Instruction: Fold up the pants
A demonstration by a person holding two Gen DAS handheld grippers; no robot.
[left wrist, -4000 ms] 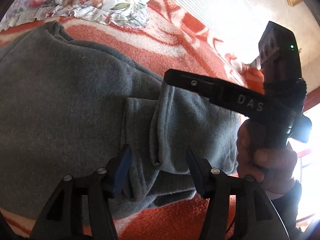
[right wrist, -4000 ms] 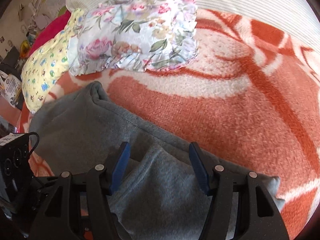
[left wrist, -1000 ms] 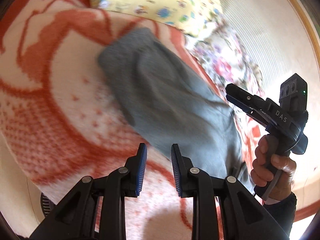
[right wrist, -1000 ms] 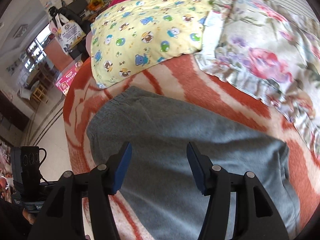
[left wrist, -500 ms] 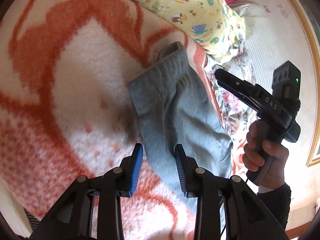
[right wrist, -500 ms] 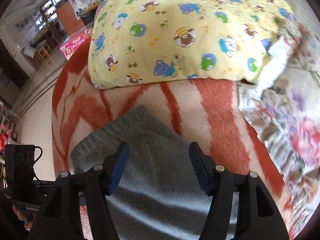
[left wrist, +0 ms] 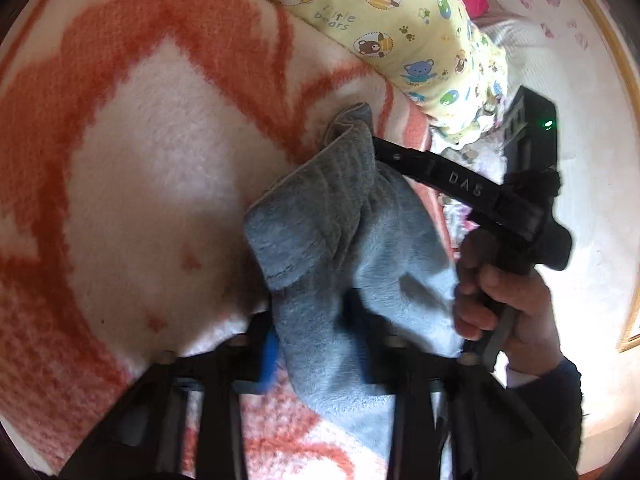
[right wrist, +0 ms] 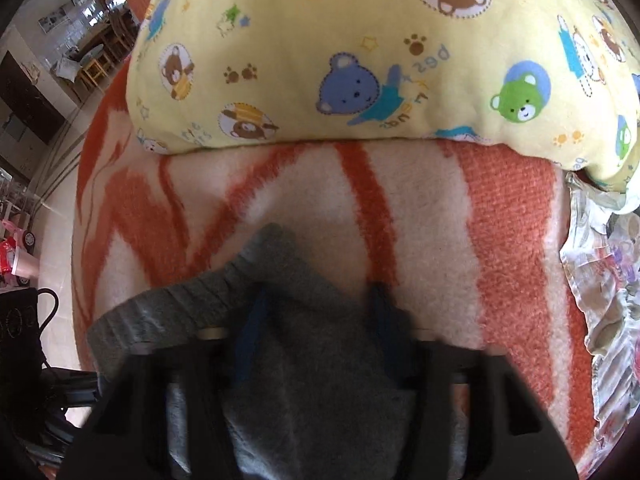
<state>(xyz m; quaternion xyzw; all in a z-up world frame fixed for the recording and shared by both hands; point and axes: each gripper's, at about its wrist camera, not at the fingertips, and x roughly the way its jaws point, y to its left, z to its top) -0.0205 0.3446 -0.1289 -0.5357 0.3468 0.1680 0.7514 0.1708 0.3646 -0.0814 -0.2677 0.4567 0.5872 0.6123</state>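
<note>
The grey fleece pants (left wrist: 344, 240) lie on the orange and white blanket (left wrist: 152, 152), their ribbed waistband end bunched and lifted. In the left wrist view my left gripper (left wrist: 316, 344) has its fingers on either side of a fold of the pants, partly buried in cloth. The right gripper's finger (left wrist: 440, 176) reaches into the waistband from the right. In the right wrist view my right gripper (right wrist: 316, 332) also straddles the grey cloth (right wrist: 304, 360), fingers blurred and apart.
A yellow bear-print pillow (right wrist: 360, 52) lies just beyond the waistband, also seen in the left wrist view (left wrist: 400, 20). A floral pillow (right wrist: 600, 280) lies at the right. The bed edge and floor with furniture (right wrist: 40, 120) are at the left.
Both grippers have moved along the pants to the waistband end and pushed into the cloth. The waistband, flat half a second ago, is now bunched up and lifted.
</note>
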